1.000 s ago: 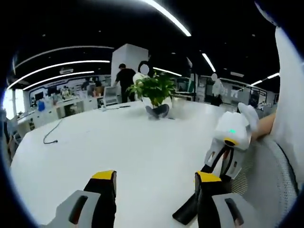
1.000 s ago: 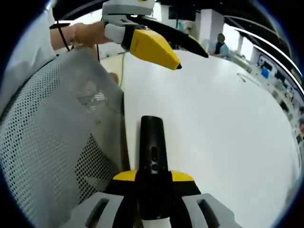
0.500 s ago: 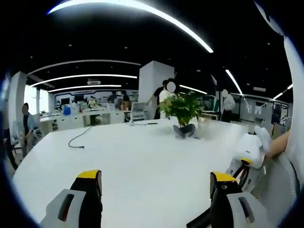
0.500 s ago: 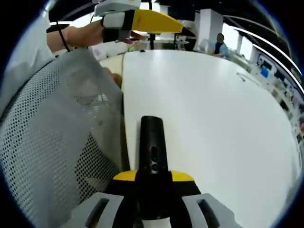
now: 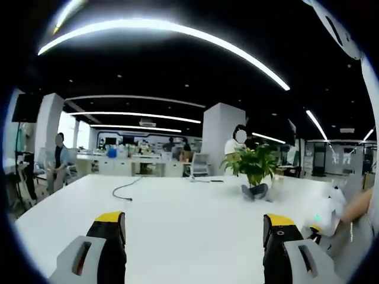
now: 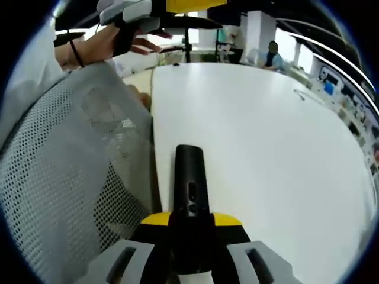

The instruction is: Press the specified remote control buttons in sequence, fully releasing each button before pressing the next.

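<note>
The right gripper [image 6: 190,228] is clamped on the near end of a black remote [image 6: 190,195], which points away over the white table [image 6: 266,148], close to its left edge beside a mesh chair [image 6: 65,177]. The left gripper [image 5: 192,236] hangs above the table with its jaws wide apart, holding nothing. A plant [image 5: 256,168] stands far off, a cable [image 5: 123,190] left of it.

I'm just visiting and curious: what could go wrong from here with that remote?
The right gripper pinches the remote near the table's edge; a loose hold could drop it off the side. The left gripper is raised with its jaws wide open, facing the plant, so it might miss the buttons.
</note>
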`<state>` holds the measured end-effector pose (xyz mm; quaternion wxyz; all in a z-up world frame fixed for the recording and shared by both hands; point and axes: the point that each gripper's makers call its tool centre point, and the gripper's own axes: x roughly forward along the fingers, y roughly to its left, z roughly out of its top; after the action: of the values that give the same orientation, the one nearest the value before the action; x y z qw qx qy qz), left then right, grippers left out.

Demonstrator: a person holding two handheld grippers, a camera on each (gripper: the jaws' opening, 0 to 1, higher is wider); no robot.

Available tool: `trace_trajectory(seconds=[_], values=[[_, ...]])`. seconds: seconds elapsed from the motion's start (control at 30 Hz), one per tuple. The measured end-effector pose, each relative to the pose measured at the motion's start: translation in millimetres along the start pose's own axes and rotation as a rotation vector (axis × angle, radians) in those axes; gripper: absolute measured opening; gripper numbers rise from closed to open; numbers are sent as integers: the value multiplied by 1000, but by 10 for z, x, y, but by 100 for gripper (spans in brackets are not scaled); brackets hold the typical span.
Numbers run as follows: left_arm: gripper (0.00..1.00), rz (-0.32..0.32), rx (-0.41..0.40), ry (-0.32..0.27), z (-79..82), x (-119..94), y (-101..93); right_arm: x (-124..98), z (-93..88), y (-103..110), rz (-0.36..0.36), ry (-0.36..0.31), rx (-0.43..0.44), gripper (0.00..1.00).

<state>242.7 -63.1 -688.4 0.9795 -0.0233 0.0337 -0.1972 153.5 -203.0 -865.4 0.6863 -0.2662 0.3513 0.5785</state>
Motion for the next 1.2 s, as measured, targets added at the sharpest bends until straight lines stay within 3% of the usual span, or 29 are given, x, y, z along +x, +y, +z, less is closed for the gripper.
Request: trace_trajectory(seconds=[0.27,0.57,1.2], values=[[98,40,27,-19,4,-45,35,8,15,-7,0,-11,19,21],[98,77,-5,-35,18,-76,145,14,16,-7,-8,-3,15,21],[97,22,18,-23,12,-62,34,17,13,-9,-26,30,2,21]])
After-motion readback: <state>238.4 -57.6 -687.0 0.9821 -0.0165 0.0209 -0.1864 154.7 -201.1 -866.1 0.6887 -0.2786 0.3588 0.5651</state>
